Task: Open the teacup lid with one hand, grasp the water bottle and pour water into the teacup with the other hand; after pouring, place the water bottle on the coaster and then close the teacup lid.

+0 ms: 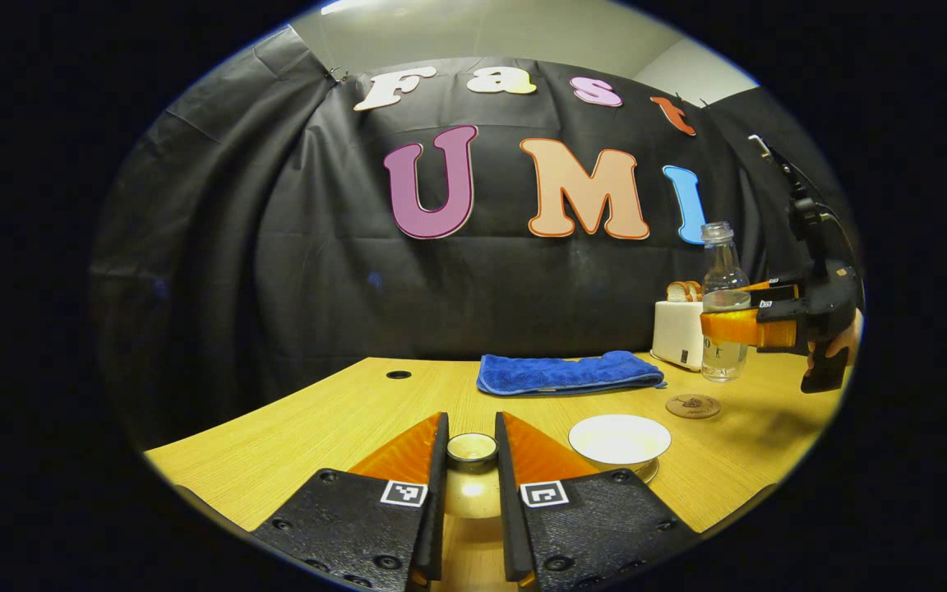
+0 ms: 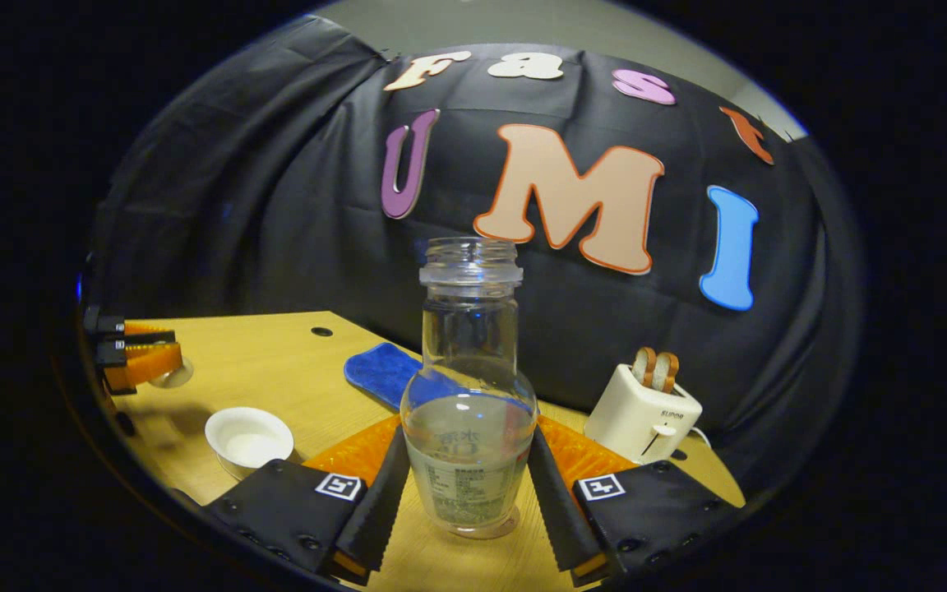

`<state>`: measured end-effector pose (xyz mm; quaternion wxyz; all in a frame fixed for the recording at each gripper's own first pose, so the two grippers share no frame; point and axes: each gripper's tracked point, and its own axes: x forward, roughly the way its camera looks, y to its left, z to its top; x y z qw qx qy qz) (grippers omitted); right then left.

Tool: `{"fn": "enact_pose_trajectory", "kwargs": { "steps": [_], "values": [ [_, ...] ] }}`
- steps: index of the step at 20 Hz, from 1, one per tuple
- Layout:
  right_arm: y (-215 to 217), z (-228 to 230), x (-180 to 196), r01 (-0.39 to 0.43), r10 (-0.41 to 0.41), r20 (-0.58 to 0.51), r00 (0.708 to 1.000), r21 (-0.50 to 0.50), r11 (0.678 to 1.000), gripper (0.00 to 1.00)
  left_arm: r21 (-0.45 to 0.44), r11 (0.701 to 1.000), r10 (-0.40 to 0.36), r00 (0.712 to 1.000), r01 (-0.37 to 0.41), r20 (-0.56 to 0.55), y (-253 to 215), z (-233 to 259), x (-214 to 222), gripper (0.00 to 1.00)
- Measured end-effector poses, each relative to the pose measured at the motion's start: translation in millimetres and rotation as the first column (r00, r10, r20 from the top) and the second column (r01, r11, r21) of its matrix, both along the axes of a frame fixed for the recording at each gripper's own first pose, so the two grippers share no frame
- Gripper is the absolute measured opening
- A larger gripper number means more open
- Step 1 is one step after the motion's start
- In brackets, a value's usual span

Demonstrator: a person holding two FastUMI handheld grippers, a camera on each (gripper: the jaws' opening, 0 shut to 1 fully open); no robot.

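Note:
My left gripper (image 1: 472,423) is shut on the knob of the pale teacup lid (image 1: 472,450) and holds it off the cup, low over the table's near edge. The white teacup (image 1: 620,440) stands uncovered just to its right. My right gripper (image 2: 468,434) is shut on the belly of the clear, capless water bottle (image 2: 468,411), which stands upright and is partly full. In the left gripper view the bottle (image 1: 723,304) is just behind the round brown coaster (image 1: 693,405); whether its base touches the table I cannot tell. In the right gripper view the teacup (image 2: 249,436) sits at the left, below the left gripper (image 2: 163,367).
A folded blue cloth (image 1: 568,372) lies at the back of the wooden table (image 1: 317,427). A cream toaster (image 2: 642,407) with bread slices stands beside the bottle. A cable hole (image 1: 398,374) is at the table's back left. A hand (image 1: 839,345) holds the right gripper.

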<state>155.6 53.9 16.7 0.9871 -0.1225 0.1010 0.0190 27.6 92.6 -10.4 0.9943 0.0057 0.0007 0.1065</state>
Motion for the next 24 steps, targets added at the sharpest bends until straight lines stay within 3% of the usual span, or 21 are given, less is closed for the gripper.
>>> {"fn": "enact_pose_trajectory", "kwargs": {
  "steps": [3, 5, 6, 8, 24],
  "values": [
    [-20, -9, 8, 0.029, -0.027, -0.015, 1.0, 0.136, 0.99, 0.82, 0.0, 1.0, 0.0, 1.0, 0.0, 0.0, 0, 0, 0, 0.27],
    [-36, -20, 14, 0.054, -0.05, -0.025, 0.998, 0.217, 0.975, 0.77, 0.0, 1.0, 0.0, 1.0, 0.0, 0.0, 0, 1, 1, 0.27],
    [-42, -24, 17, 0.064, -0.058, -0.031, 0.998, 0.257, 0.964, 0.82, 0.0, 1.0, 0.001, 1.0, -0.001, 0.0, 0, 1, -1, 0.27],
    [-51, -32, 22, 0.077, -0.069, -0.035, 0.997, 0.313, 0.947, 0.81, 0.0, 1.0, 0.001, 1.0, -0.001, 0.0, 0, 0, -1, 0.27],
    [-50, -73, 35, 0.058, -0.045, -0.057, 0.997, 0.253, 0.966, 0.79, 0.0, 1.0, 0.001, 1.0, -0.001, -0.001, 0, 0, -1, 0.27]
  ]
}}
